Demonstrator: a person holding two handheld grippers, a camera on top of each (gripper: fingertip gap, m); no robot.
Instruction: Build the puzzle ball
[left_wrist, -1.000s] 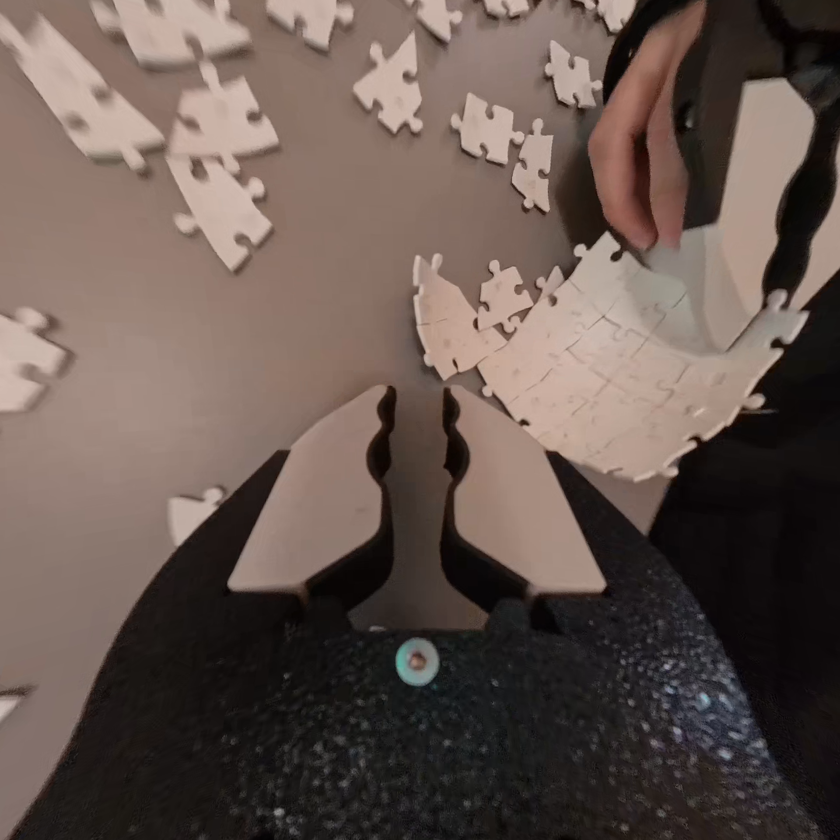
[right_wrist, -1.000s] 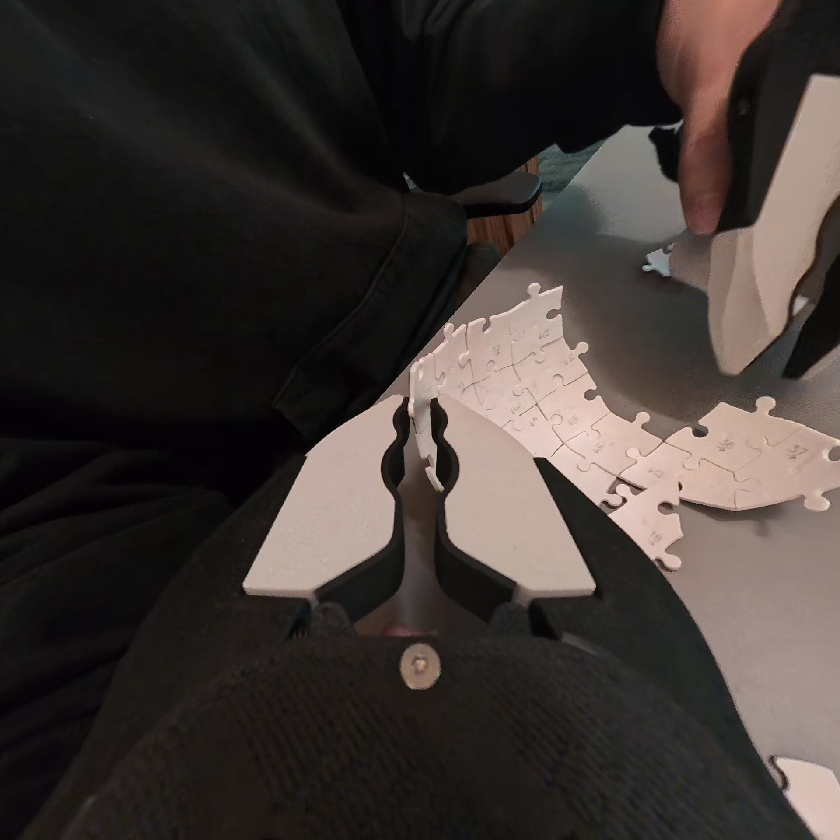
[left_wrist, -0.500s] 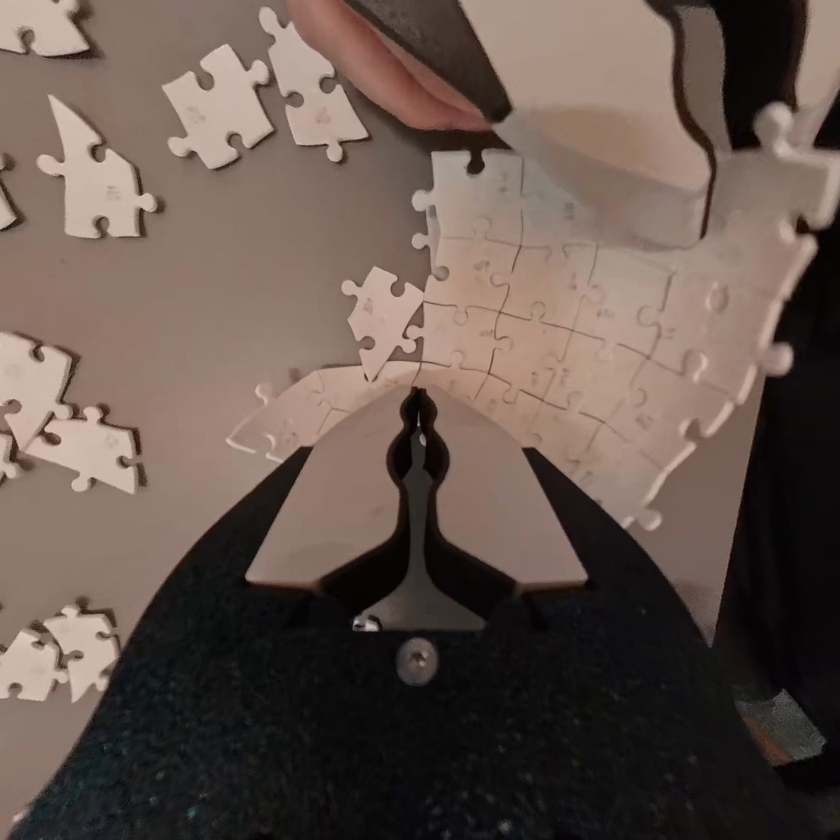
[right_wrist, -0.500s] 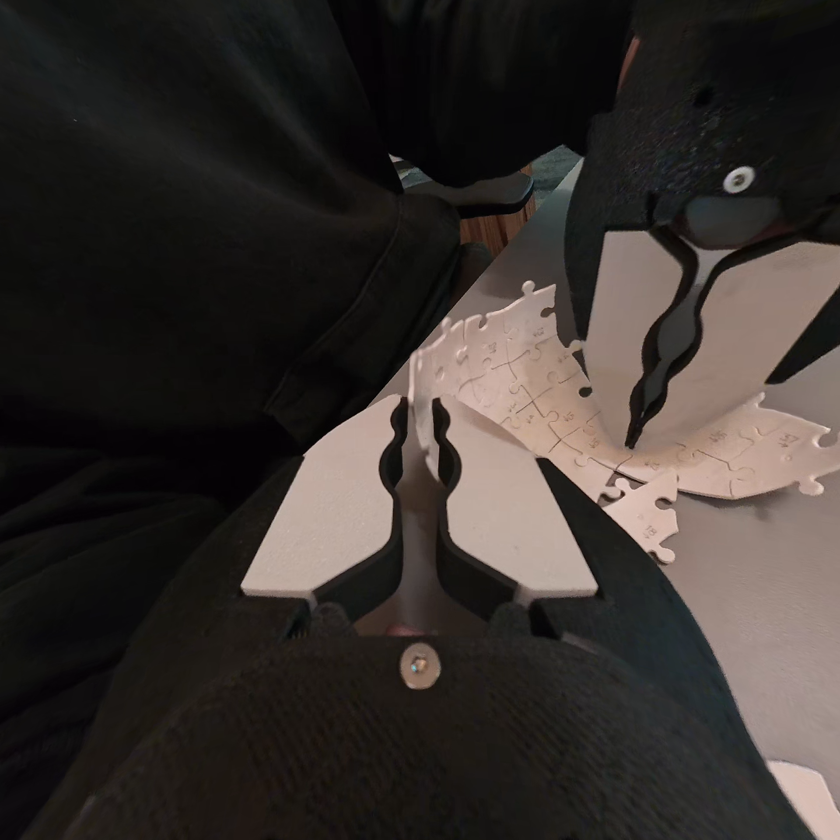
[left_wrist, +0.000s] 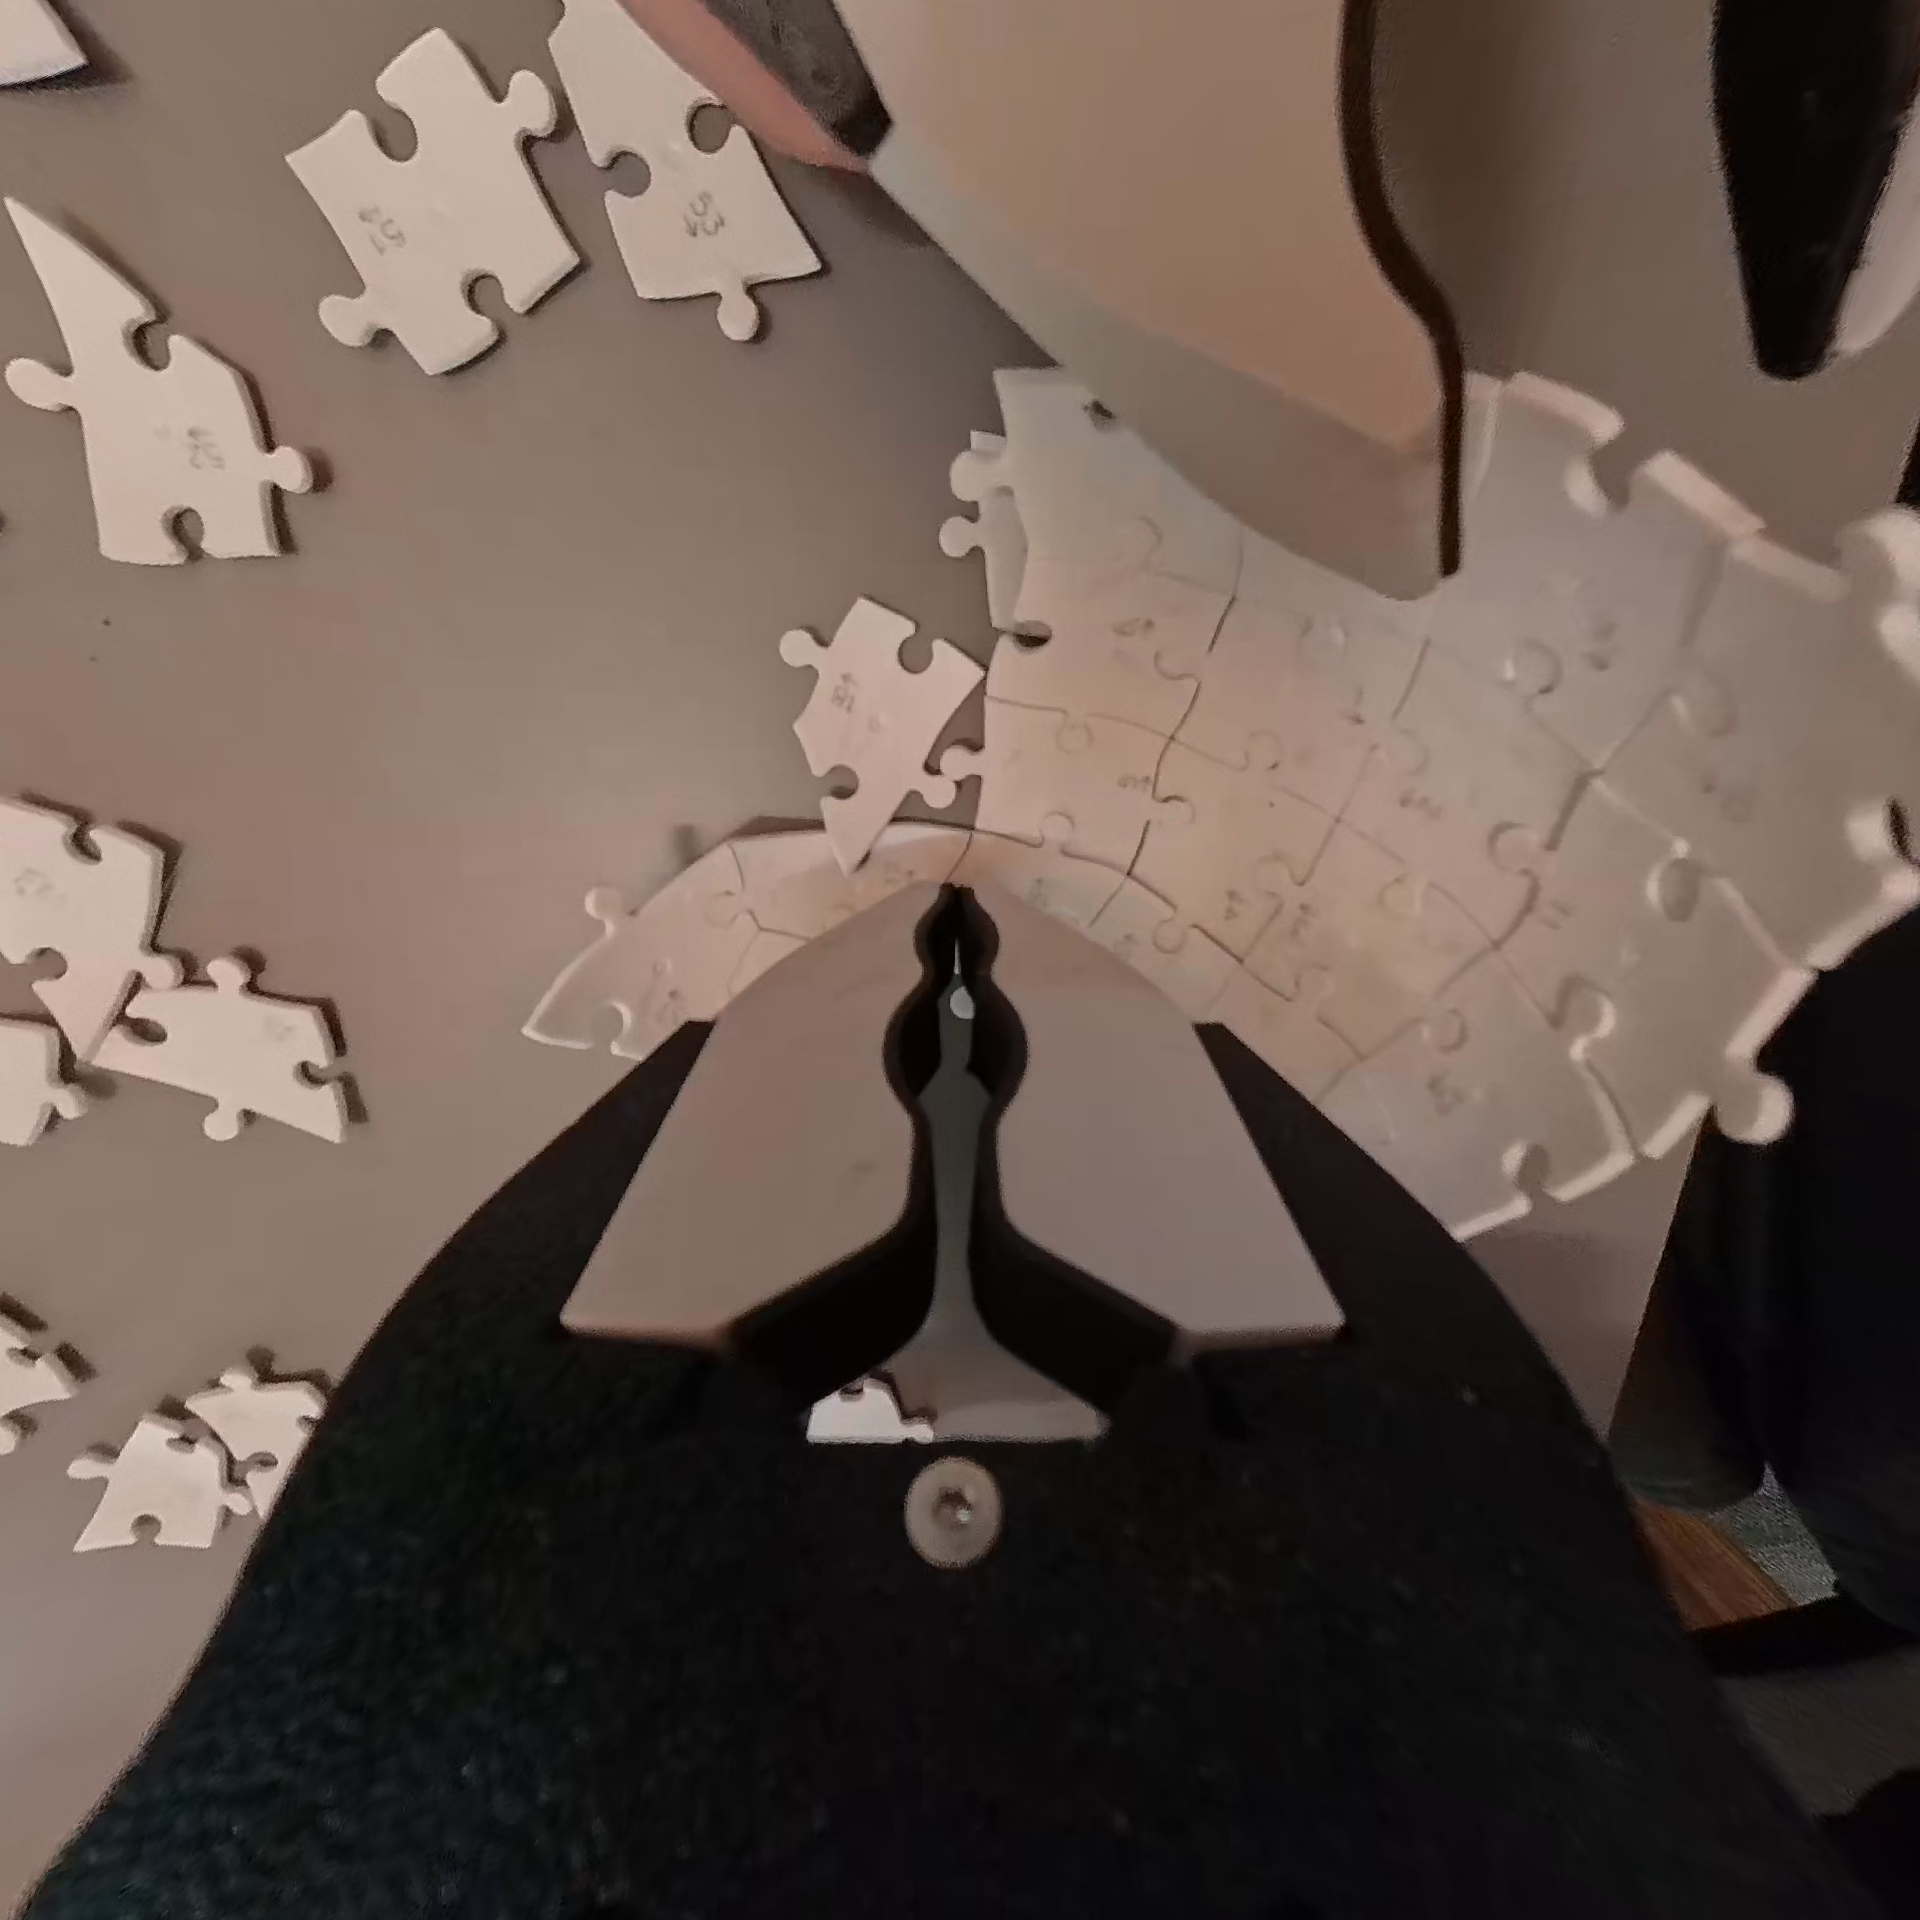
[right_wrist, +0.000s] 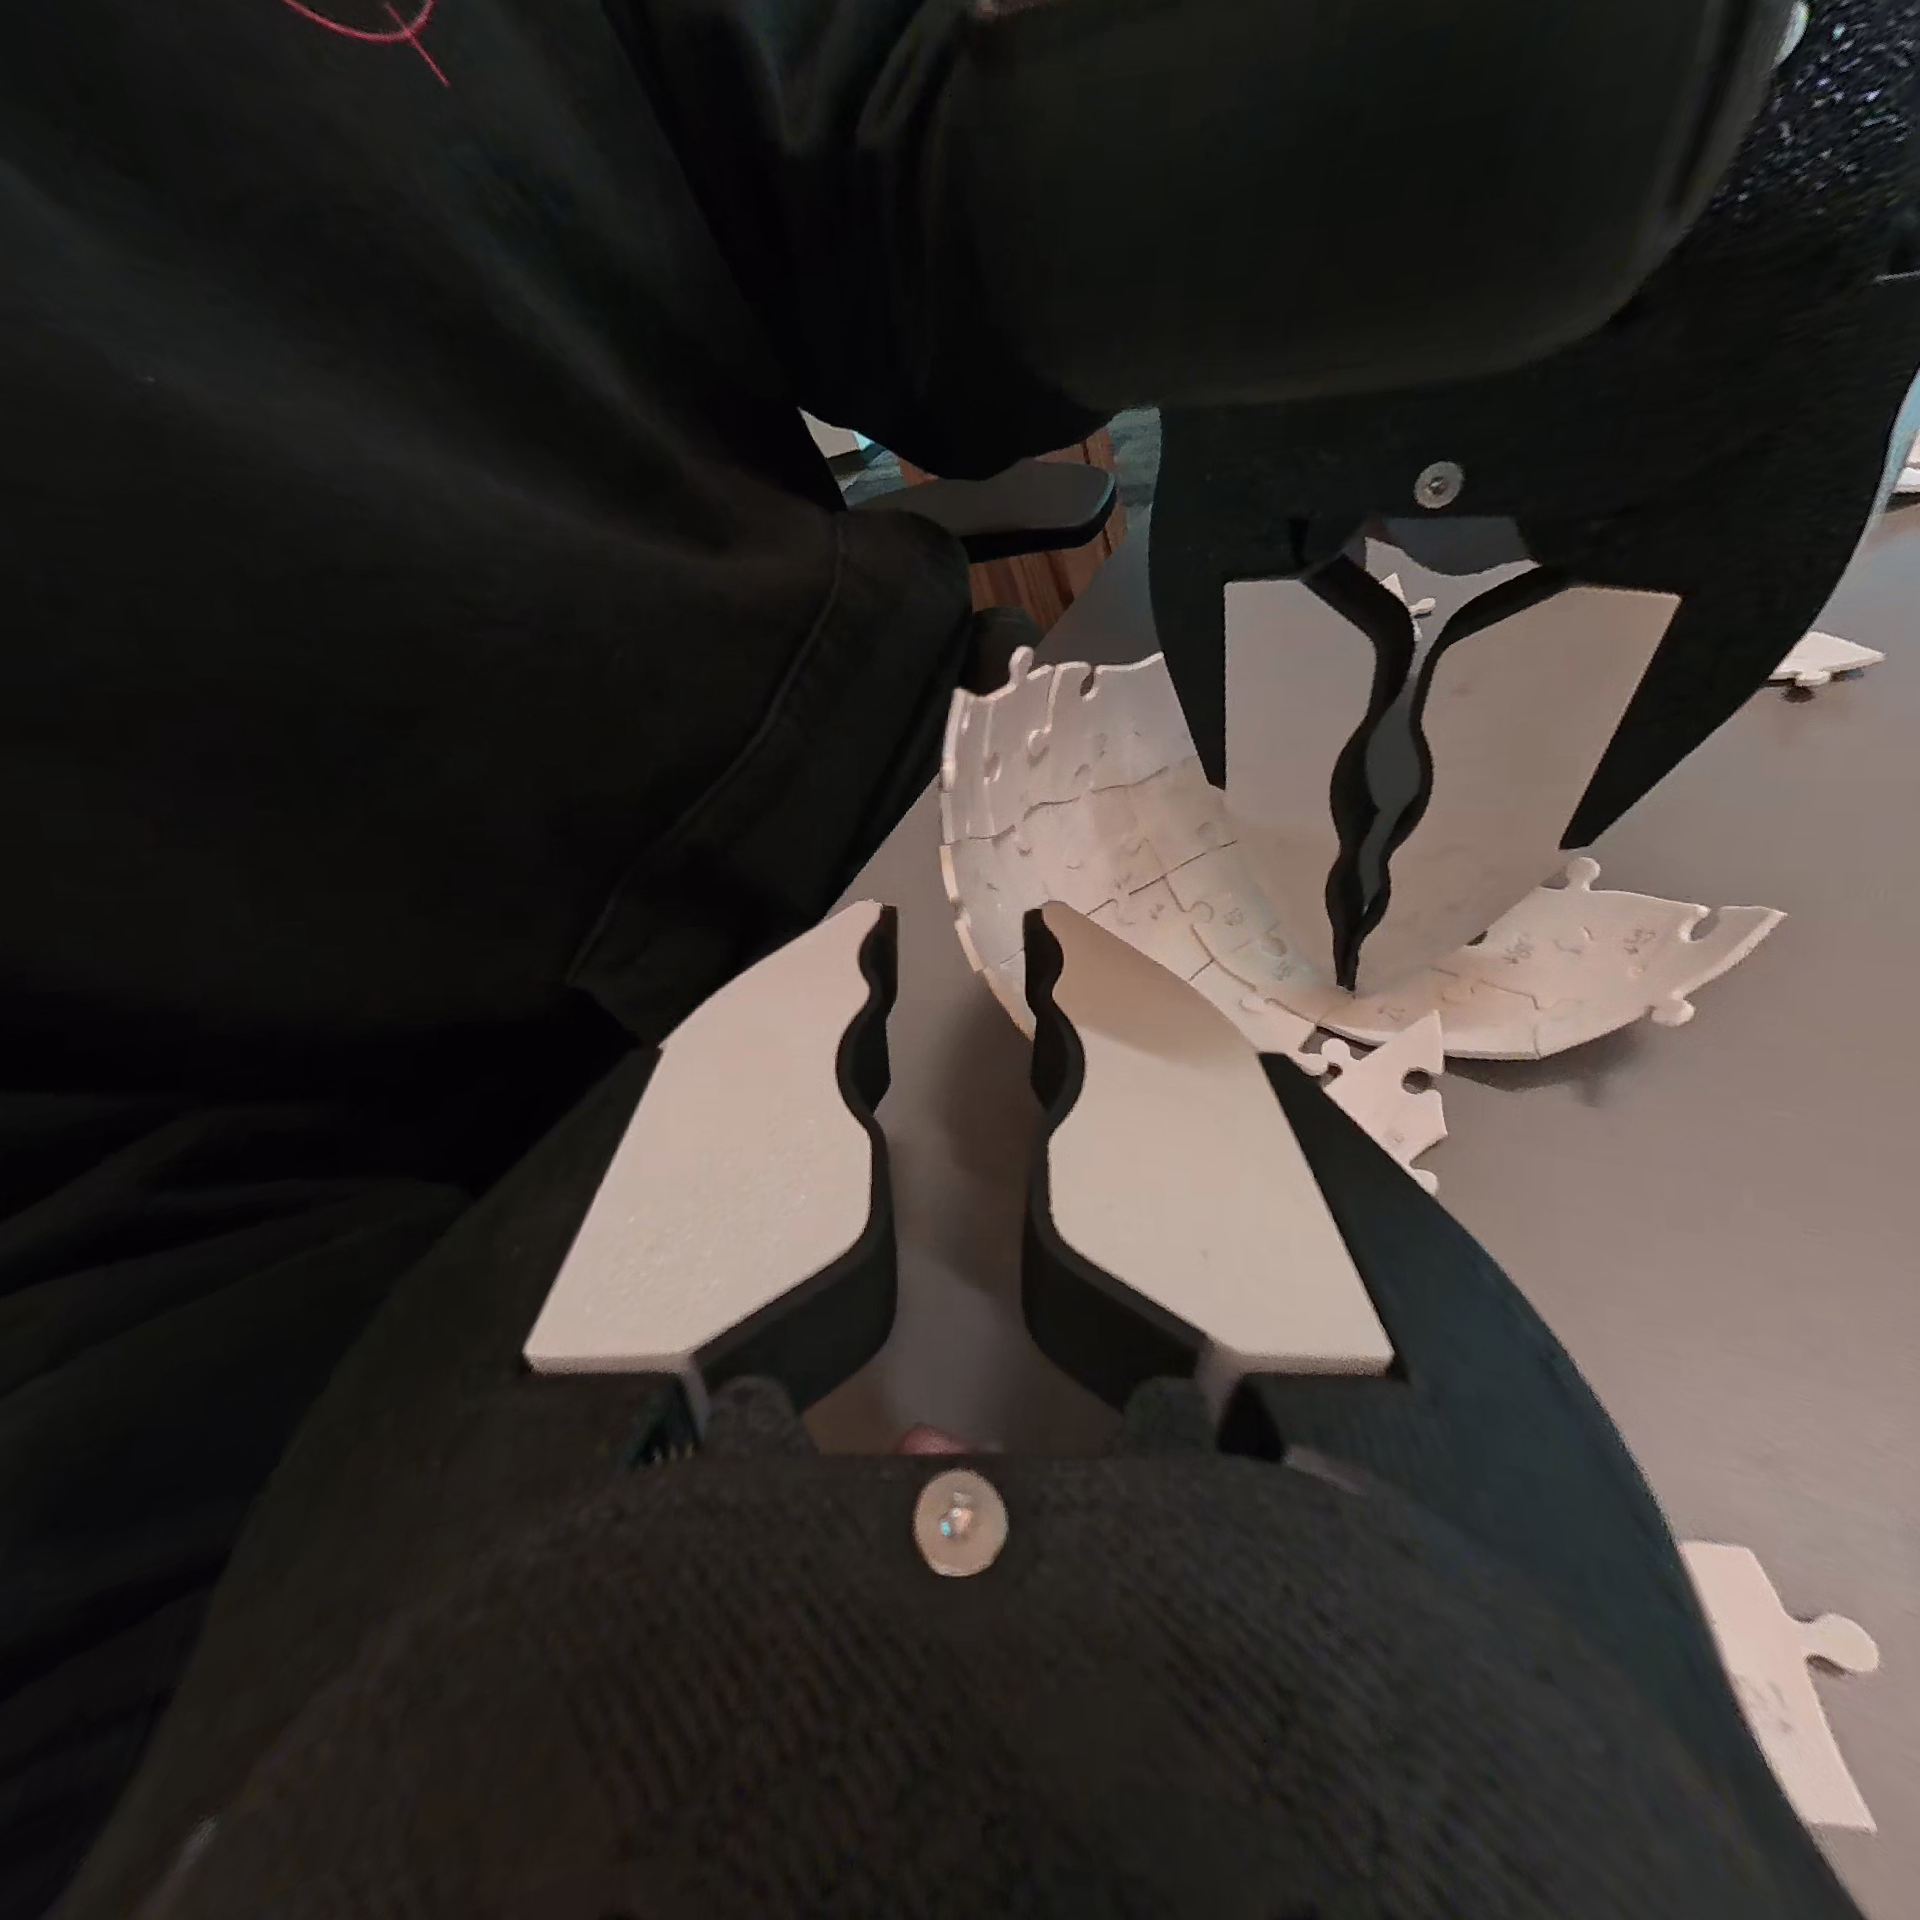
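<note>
While its fingers (right_wrist: 1288, 862) press tip to tip onto the curved white puzzle shell (left_wrist: 1403, 831), gripping nothing visible, the left gripper (left_wrist: 958, 914) points down; the right gripper (right_wrist: 956, 935) hangs parted and empty beside the shell's raised edge. Loose flat pieces (left_wrist: 436, 213) dot the smooth grey table (left_wrist: 520, 644).

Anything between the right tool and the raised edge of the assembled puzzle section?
Nothing visible. The open right tool faces the raised edge of the curved puzzle section directly; the shut left tool touches it farther along, and a loose piece lies aside.
</note>
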